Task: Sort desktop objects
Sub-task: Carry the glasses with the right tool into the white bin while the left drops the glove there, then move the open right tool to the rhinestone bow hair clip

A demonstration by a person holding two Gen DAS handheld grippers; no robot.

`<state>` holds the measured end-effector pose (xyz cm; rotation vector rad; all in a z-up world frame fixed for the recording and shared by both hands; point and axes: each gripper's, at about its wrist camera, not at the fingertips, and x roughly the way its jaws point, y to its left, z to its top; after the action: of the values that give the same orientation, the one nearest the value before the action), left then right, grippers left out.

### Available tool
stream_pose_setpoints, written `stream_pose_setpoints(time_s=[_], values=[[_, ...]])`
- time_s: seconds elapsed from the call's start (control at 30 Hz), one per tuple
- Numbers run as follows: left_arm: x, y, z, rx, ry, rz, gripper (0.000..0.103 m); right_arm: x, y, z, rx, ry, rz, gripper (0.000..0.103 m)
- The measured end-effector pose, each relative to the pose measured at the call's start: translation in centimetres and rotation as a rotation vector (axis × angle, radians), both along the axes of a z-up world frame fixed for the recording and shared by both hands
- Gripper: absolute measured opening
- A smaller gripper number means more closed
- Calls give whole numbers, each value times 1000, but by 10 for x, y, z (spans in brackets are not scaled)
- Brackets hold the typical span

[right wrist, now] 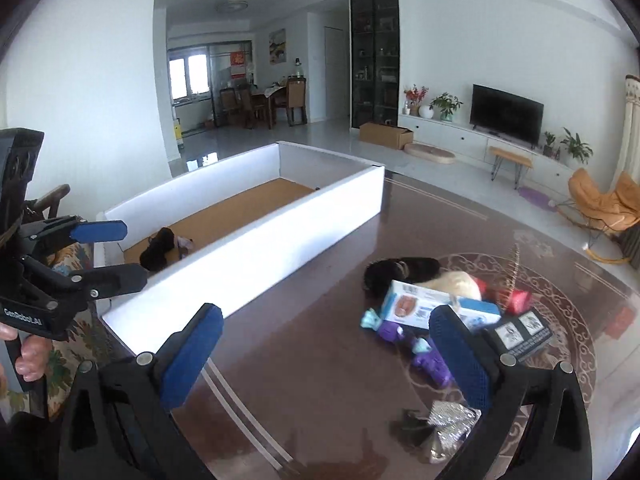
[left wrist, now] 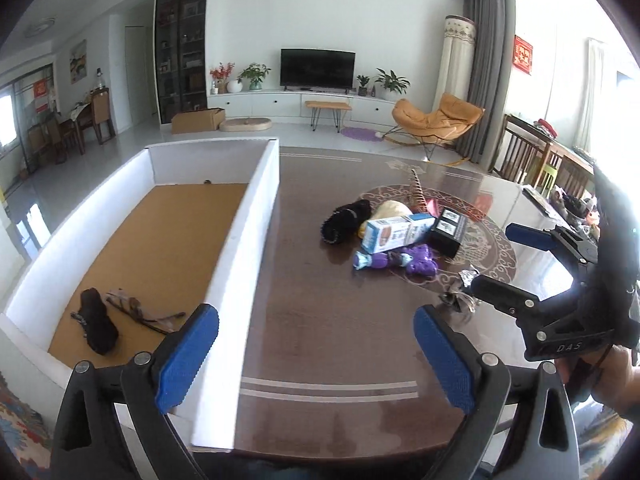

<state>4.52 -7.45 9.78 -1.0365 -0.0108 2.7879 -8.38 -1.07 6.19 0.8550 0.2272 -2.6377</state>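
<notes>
Left gripper (left wrist: 316, 356): jaws spread wide, nothing between pads, straddling near wall of white box (left wrist: 256, 248). Right gripper (right wrist: 326, 360): jaws spread wide, empty, above dark table (left wrist: 340, 340).

Box sits on table's left side; inside on brown floor: dark furry item (left wrist: 96, 326), thin sticks beside it.

Unsorted pile mid-table, well apart from box: blue-white carton (left wrist: 394, 234), purple toy (left wrist: 400, 260), black box (left wrist: 448, 230), black brush (left wrist: 346, 220), cream lump, feather. Silvery wrapper (right wrist: 450, 426) near right gripper.

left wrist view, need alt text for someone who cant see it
The open, empty left gripper hovers over a dark wooden table, straddling the wall of a white box holding a dark furry item. A pile of small items lies ahead, with the open right gripper beside it.
</notes>
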Motion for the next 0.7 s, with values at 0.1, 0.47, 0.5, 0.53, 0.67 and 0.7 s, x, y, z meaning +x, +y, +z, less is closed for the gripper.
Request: stream_pose_setpoints(time_s=[0.1, 0.47, 0.5, 0.53, 0.67, 0.7], values=[[-15, 40, -29, 0, -67, -39, 100, 23, 55, -34, 94, -100, -120, 103], [-72, 78, -104, -38, -248, 31, 100, 47, 107, -95, 160, -298, -258, 103], [-76, 76, -108, -33, -256, 36, 100, 44, 103, -98, 159, -306, -258, 103], [-78, 75, -110, -27, -262, 42, 100, 43, 100, -102, 159, -316, -251, 103], [-84, 72, -117, -57, -225, 59, 100, 41, 93, -105, 148, -312, -237, 103], [-84, 73, -119, -71, -211, 62, 100, 40, 93, -105, 139, -317, -236, 103]])
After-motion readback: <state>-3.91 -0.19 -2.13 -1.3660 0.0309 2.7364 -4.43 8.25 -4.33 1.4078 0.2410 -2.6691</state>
